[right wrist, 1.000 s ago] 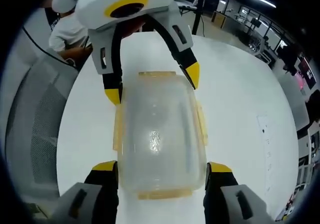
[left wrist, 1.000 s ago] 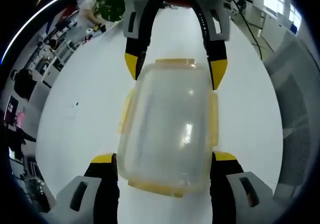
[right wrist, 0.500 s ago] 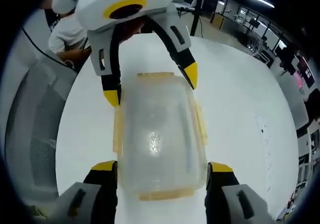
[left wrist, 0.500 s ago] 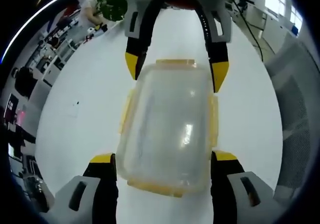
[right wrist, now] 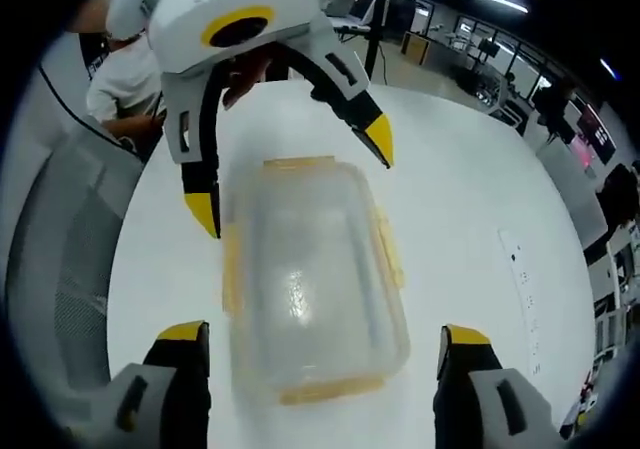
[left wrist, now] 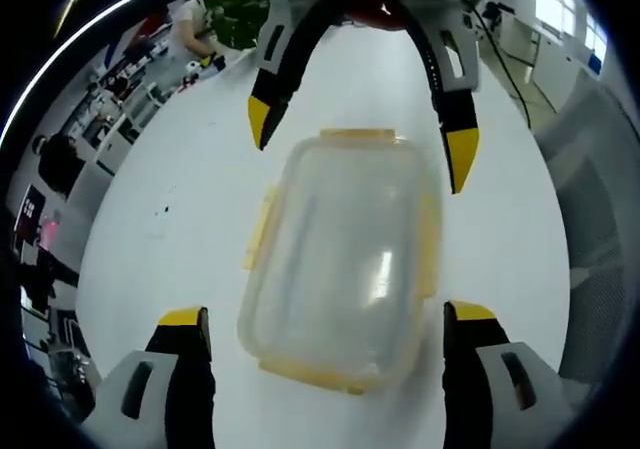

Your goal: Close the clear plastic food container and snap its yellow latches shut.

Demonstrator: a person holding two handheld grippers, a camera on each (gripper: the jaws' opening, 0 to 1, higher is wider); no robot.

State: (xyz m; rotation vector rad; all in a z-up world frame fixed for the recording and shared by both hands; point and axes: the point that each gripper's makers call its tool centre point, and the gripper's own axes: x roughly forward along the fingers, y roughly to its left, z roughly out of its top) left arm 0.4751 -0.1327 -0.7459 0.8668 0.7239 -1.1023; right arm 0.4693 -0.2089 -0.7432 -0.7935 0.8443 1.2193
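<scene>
- The clear rectangular plastic food container (left wrist: 345, 259) with its clear lid on is lying flat on the white counter (left wrist: 170, 219), between your two grippers, which are facing each other across it.
- In the left gripper view, your left gripper (left wrist: 325, 329) is standing wide, its two yellow-tipped black jaws flanking the near end of the container, apart from its sides, with a strip of counter showing on each side.
- In that same view, your right gripper (left wrist: 360, 139) is coming in at the far end of the container, its jaws spread wide past the two far corners and not touching them.
- In the right gripper view, your right gripper (right wrist: 325, 334) is also wide, its jaws sitting to either side of the container's (right wrist: 310, 289) near end and clear of it.
- There your left gripper (right wrist: 290, 179) is reaching in beyond the container, jaws splayed, one tip just beside the far left corner and the other just beside the far right corner.
- The yellow latches (left wrist: 262, 231) are lying along the container's long sides and at both short ends (right wrist: 300, 161); whether they are snapped down is too blurred to tell.
- A grey mesh chair back (right wrist: 55, 259) is standing beside the counter (right wrist: 470, 209), off to one side of the container.
- A person in a white top (right wrist: 125, 79) is sitting beyond the far end of the container, behind your left gripper.
</scene>
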